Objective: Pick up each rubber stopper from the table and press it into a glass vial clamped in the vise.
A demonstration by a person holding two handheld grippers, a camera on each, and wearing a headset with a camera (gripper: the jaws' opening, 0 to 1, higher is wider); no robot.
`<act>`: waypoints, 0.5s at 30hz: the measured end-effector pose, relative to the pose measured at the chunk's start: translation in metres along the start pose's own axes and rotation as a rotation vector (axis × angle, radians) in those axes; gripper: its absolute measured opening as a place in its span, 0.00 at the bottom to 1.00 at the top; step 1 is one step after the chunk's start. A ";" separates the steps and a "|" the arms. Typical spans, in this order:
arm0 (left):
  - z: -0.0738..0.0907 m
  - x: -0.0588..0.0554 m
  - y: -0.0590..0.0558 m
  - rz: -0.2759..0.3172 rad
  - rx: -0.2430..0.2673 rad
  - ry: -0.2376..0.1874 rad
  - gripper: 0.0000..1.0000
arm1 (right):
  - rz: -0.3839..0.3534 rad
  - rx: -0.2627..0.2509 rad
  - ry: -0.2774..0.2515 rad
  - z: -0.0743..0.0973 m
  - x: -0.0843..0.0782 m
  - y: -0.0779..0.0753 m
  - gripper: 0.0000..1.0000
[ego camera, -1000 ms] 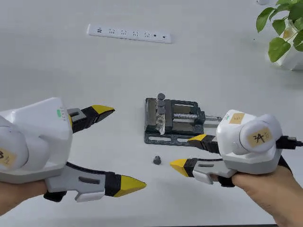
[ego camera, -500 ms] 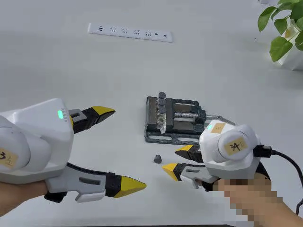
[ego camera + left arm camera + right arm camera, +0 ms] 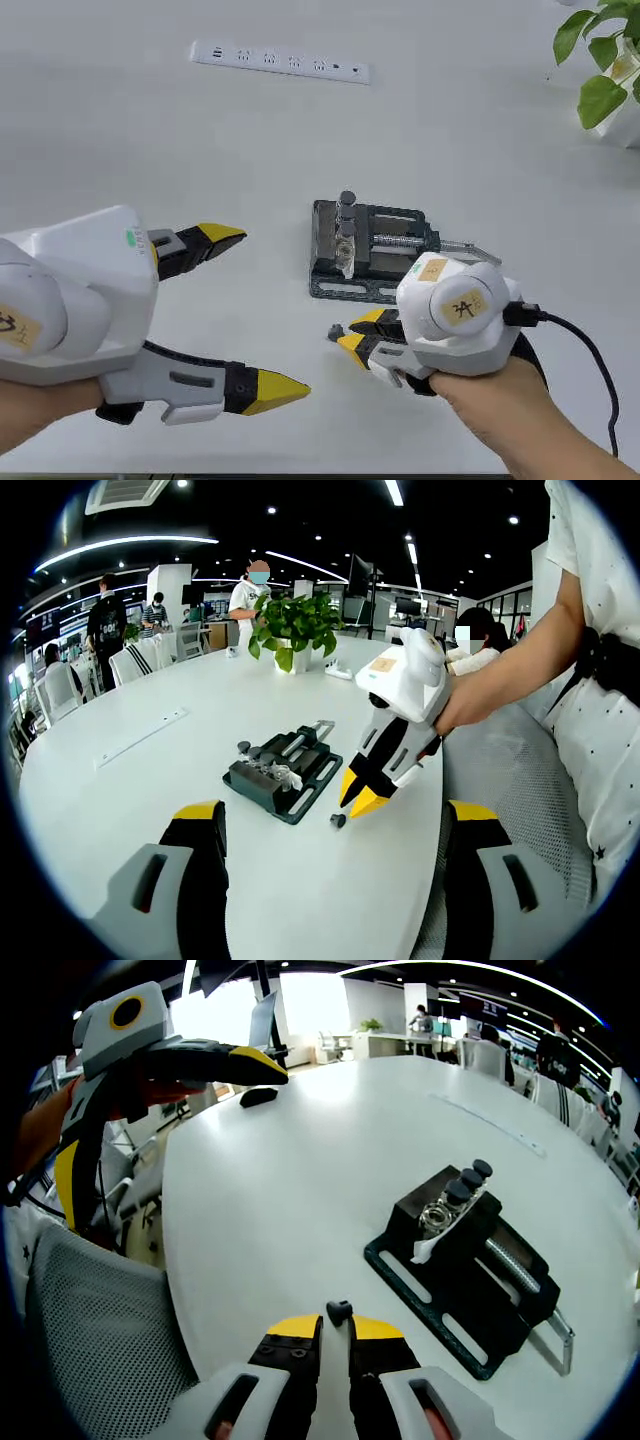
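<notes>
- right gripper (image 3: pixel 358 330) is sitting on the near side of the vise (image 3: pixel 392 262), tips down at the counter (image 3: pixel 150 130)
- its jaws are drawn almost together; a loose rubber stopper (image 3: pixel 339 1311) is standing on the counter right at the yellow tips, just in front of the vise
- cannot tell if the jaws are actually pinching the stopper or only flanking it
- the vise is clamping a row of glass vials: an open vial (image 3: pixel 434 1218) at the end nearest the loose stopper, and dark-capped vials (image 3: pixel 470 1180) lined up behind it
- left gripper (image 3: pixel 248 312) is hovering well to the left of the vise, jaws spread wide and released, nothing in them
- writing: tan sticker (image 3: pixel 463 306) on the back of the right gripper is carrying handwritten marks, too blurred to read; a second small tan sticker (image 3: pixel 432 270) is sitting above it, unreadable
- another tan handwritten sticker (image 3: pixel 14 327) on the left gripper is cut off at the edge, unreadable
- white power strip (image 3: pixel 280 60) is lying well beyond the vise, no legible print
- potted plant (image 3: pixel 600 60) is standing far right of the vise
</notes>
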State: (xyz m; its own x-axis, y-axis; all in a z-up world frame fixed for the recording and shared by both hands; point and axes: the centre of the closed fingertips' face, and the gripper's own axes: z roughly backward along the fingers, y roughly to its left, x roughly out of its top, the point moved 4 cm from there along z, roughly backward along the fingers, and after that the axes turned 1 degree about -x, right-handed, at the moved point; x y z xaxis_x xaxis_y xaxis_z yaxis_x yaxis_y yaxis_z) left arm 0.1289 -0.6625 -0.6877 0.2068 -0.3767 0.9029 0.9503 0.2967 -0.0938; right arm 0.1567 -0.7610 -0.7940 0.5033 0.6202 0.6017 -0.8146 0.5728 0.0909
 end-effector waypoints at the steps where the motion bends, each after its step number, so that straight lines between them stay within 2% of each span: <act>1: 0.000 0.000 0.000 0.001 0.000 0.001 0.89 | 0.002 0.000 0.002 -0.001 0.000 0.000 0.05; 15: -0.001 -0.003 0.000 0.010 -0.003 0.005 0.88 | 0.049 0.024 0.026 -0.009 0.000 -0.001 0.00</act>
State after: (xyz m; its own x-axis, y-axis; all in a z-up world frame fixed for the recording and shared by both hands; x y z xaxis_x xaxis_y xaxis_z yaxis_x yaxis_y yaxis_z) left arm 0.1289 -0.6620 -0.6904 0.2177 -0.3777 0.9000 0.9488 0.2980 -0.1045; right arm 0.1601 -0.7575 -0.8012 0.4700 0.6612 0.5847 -0.8449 0.5286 0.0813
